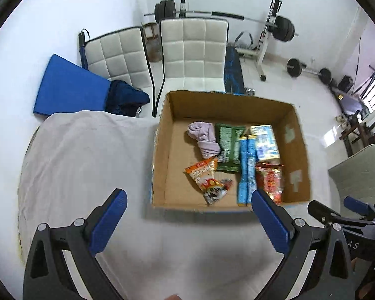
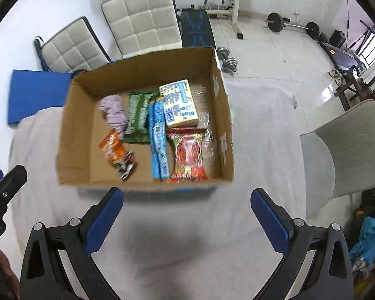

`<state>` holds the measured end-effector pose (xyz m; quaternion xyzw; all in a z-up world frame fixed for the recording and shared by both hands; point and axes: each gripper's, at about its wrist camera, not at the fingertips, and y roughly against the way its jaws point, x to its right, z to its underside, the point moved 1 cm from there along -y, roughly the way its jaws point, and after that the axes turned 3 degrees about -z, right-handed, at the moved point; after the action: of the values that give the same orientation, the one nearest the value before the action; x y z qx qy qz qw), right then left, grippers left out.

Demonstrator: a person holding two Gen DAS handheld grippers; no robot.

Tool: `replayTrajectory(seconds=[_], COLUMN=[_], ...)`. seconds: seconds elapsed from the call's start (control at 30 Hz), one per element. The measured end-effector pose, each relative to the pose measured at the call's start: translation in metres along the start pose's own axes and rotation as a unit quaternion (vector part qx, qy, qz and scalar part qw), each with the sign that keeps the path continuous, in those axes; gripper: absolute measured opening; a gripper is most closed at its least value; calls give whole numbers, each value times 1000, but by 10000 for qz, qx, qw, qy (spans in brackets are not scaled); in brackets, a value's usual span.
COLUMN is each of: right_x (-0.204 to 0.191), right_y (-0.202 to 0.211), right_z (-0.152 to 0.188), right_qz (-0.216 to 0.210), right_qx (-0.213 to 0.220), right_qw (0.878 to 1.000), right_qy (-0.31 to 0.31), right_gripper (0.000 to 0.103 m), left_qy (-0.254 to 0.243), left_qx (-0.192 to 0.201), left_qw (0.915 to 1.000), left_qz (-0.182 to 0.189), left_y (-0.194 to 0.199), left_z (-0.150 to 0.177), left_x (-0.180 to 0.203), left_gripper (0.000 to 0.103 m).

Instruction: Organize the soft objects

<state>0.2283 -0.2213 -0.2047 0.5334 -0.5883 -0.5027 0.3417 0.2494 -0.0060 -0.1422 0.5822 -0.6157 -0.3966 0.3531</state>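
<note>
Cloth (image 1: 87,155) covers the table and we see no loose items left on it, so sorting looks near done. Left gripper (image 1: 188,221) hangs spread and empty above bare cloth, short of the box (image 1: 162,170), likely clear of it so nothing gets knocked. Inside the box, left to right: lilac sock (image 2: 113,113) at the back, orange pack (image 2: 116,153) lying loose in front of it, green pack (image 2: 138,117), blue pack (image 2: 158,141), yellow pack (image 2: 178,103) and red pack (image 2: 188,158), laid mostly side by side so they lie flat. Right gripper (image 2: 187,213) also spread, holding nothing, just before the box's near wall.
</note>
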Motion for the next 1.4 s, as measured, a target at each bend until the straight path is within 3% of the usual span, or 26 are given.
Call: replayTrajectory(seconds=[0.2,0.43,0.8,1.13,1.4], right_x=[-8,-16,-22,-23,-20], right_y=[83,170,260,286,273], right_z=[42,69,116,139,128], right_qz=[-203,58,-159,-162,-27], right_qx=[519,1287,1570,1603,1604], right_qw=[9984,9910,9859,9853,9861], right_qy=[72,365,560,574,440], right_gripper=[103,103,103,103,103], left_qy=[-100,-67,-41,21,67], left_qx=[206,490,791,1013,1016], left_qw=[9997,9987,9966,9947,9947], left_qz=[25,137,243,187,123], left_y=[65,132,212,229,213], left_z=[23,31,55,59,54], left_x=[2,-6,-9,-11,-11], left_gripper=[102,102,102,102,102])
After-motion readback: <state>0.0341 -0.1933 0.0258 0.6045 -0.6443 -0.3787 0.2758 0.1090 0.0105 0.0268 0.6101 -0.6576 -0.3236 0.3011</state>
